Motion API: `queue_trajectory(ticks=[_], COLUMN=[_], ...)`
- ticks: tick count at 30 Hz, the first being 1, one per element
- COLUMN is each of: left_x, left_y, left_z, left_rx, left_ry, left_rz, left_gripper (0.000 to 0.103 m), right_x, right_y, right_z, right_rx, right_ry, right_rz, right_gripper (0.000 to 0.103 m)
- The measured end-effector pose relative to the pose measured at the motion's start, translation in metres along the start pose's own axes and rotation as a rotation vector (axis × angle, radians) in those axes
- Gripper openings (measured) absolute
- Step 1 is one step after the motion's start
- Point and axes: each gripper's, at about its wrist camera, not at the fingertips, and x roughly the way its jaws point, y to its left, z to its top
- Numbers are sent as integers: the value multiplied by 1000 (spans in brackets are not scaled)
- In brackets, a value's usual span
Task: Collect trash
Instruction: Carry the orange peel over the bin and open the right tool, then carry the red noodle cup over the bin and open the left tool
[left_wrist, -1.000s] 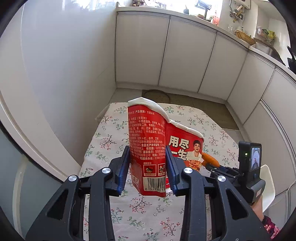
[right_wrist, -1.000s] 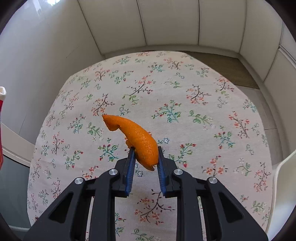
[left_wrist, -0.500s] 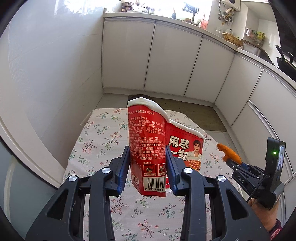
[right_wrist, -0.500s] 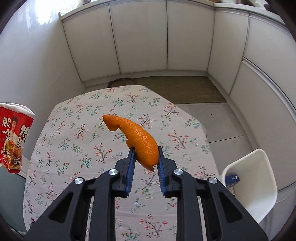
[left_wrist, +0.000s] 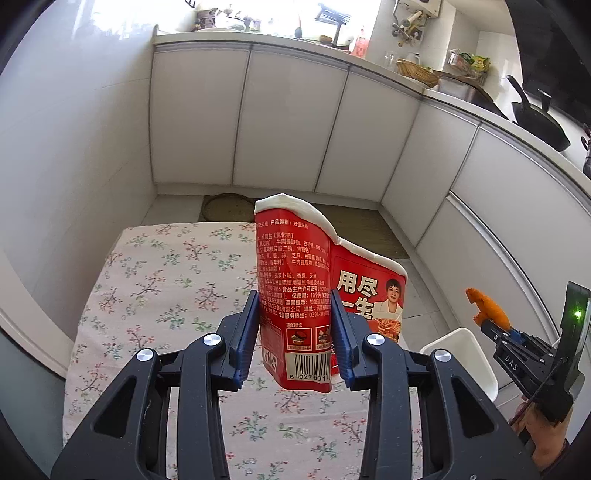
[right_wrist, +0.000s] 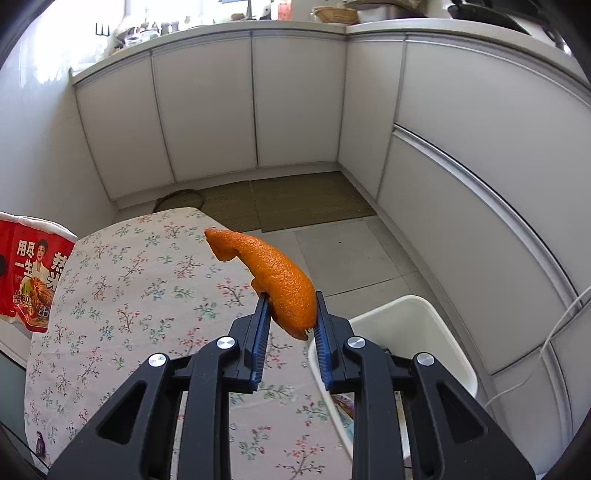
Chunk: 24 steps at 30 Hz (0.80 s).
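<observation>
Trash is in both of your grippers. Your left gripper (left_wrist: 294, 334) is clamped on a crushed red instant-noodle cup (left_wrist: 295, 295), at the centre of the left wrist frame above the floral tablecloth (left_wrist: 155, 288); its white rim is bent and nothing can be made out inside it. Your right gripper (right_wrist: 290, 326), its blue pads (right_wrist: 258, 339) narrowly apart, pinches a curved orange peel (right_wrist: 273, 275) at the centre of the right wrist frame. Lower right of that frame, just beside the table edge, stands a white bin (right_wrist: 436, 325); a printed wrapper (right_wrist: 345, 410) lies inside, mostly hidden behind the gripper. In the left wrist frame the bin (left_wrist: 469, 354) shows at lower right, the peel (left_wrist: 487, 308) above it.
</observation>
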Motion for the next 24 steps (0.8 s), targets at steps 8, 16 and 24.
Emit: queue_trajectory(ticks=[8, 16, 24], left_x=[17, 50, 90], left_y=[-62, -124, -179], left_z=[-9, -29, -57], left_rx=[60, 131, 188], left_ry=[20, 82, 157], left_rz=[-70, -130, -215], left_gripper=[35, 35, 35], right_x=[-15, 9, -3], right_y=[-80, -133, -176], right_z=[-22, -48, -60], right_rx=[74, 158, 238], right_ry=[11, 94, 72], right_rz=[-91, -121, -252], right_gripper=[23, 39, 80])
